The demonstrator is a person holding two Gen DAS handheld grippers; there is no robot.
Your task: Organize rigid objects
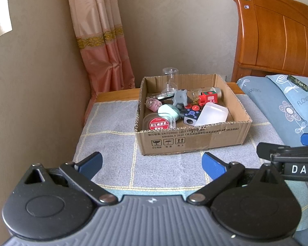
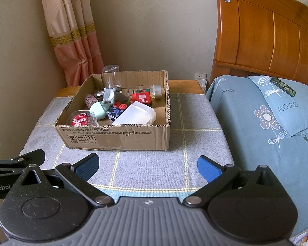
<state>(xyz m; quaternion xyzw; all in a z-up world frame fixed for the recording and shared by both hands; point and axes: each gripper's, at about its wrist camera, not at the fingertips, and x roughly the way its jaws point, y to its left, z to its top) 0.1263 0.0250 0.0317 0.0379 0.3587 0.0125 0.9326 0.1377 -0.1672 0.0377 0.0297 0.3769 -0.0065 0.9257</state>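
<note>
While all the small stuff, like the red toy block, mint green case and white plastic tub, sits piled in the cardboard box on the cloth-covered surface, nothing's been grabbed. The left hand-held gripper and right hand-held gripper both hover spread wide, short of the box. The bed is just beside on the right.

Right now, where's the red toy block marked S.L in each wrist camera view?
Left wrist: red S.L block right of centre, near the cardboard box's far wall.
Right wrist: red S.L block at centre, same far side.
Shared landmark: white plastic container just in front.
</note>
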